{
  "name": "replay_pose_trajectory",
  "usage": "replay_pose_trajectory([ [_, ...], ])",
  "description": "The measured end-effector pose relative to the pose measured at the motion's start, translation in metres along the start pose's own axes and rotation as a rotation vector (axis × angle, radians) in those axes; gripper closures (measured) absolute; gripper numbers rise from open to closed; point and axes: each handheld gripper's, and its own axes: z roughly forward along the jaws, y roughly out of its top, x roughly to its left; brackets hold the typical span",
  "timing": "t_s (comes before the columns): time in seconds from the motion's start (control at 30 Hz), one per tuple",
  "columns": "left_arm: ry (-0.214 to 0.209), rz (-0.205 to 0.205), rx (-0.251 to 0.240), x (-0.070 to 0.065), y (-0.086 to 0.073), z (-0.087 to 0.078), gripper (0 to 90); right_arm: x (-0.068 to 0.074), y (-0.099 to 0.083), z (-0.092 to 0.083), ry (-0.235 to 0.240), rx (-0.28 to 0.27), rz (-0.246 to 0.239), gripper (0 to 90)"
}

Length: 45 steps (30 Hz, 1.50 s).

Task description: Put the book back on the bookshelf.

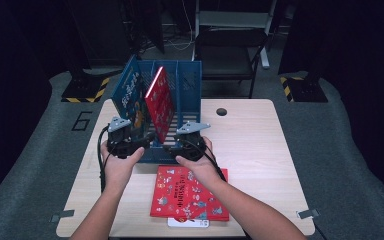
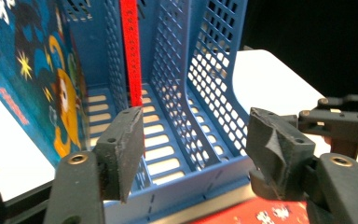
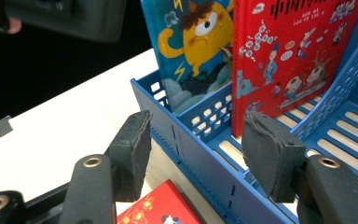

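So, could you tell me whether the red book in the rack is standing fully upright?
No, the red book leans tilted inside the blue rack.

A red picture book (image 1: pixel 160 102) stands tilted in the blue file rack's (image 1: pixel 187 85) apparently middle slot.

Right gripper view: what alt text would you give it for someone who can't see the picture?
Two black open jaws of the right gripper frame the front edge of a blue slotted file rack on a pale table. A blue monster picture book and a red picture book stand in the rack, and another red book lies below.
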Motion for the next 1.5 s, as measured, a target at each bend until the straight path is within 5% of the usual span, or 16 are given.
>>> replay_pose_trajectory([
  [0.2, -0.051, 0.013, 0.024, -0.002, -0.015, -0.008, 38.8, 0.008, -0.007, -0.008, 0.008, 0.007, -0.006, 42.3],
  [0.3, -0.099, -0.014, 0.053, -0.002, -0.029, -0.008, 40.7, 0.012, -0.011, -0.009, 0.008, 0.013, -0.031, 44.0],
  [0.77, -0.119, 0.04, 0.098, 0.004, -0.078, -0.014, 45.5, 0.015, -0.04, -0.02, 0.007, 0.018, -0.05, 46.8],
  [1.07, -0.161, 0.064, 0.099, -0.001, -0.093, -0.017, 52.0, 0.021, -0.054, -0.027, 0.007, 0.03, -0.065, 48.3],
  [1.27, -0.191, 0.08, 0.134, -0.006, -0.102, -0.011, 49.0, 0.027, -0.064, -0.036, 0.0, 0.032, -0.081, 47.8],
  [1.5, -0.216, 0.115, 0.244, -0.014, -0.121, 0.01, 47.6, 0.028, -0.094, -0.045, -0.028, 0.088, -0.122, 46.1],
])
